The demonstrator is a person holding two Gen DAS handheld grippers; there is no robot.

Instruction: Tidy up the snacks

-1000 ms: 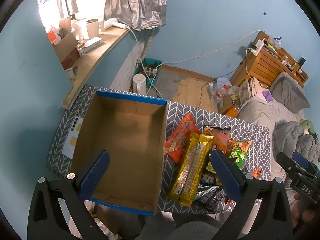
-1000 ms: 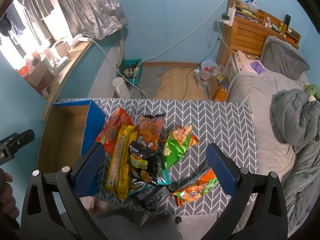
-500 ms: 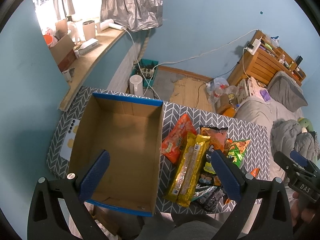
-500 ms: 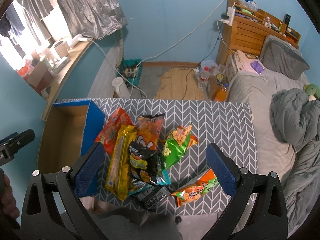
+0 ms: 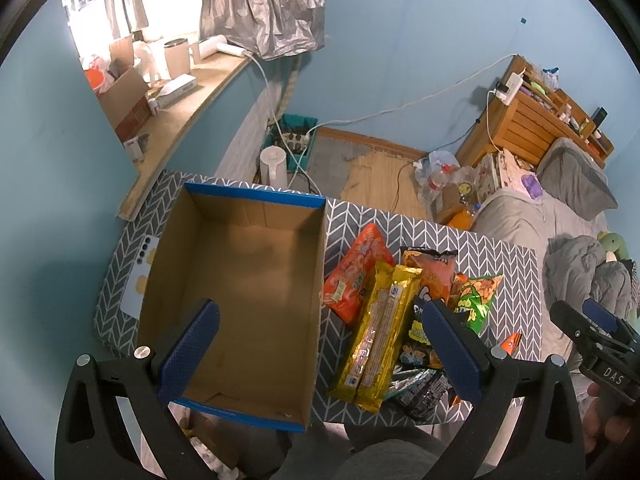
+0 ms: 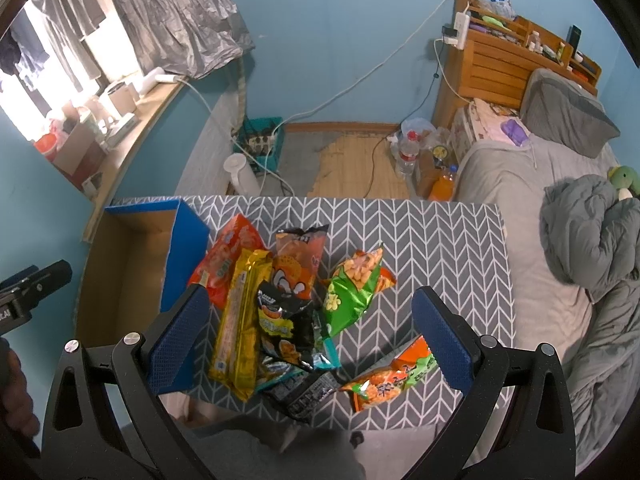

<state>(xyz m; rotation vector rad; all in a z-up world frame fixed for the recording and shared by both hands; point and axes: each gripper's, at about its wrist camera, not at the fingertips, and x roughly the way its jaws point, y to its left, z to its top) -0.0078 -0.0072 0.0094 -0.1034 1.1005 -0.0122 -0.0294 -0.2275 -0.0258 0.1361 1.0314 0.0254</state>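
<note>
An empty cardboard box with a blue rim sits on the left of the table, also seen as the box in the right wrist view. Beside it lies a pile of snack bags: a long yellow pack, a red-orange bag, an orange bag, a black bag, a green bag and an orange-green bag near the front edge. My left gripper hangs open high above the box's front. My right gripper hangs open above the pile, holding nothing.
A phone lies on the table left of the box. Beyond the table are a white jug, cables, bottles on the floor, a bed to the right and a cluttered windowsill at the left.
The left wrist view has drifted slightly, so the box and snacks sit a little lower and left. The right gripper and the snacks have not moved.
</note>
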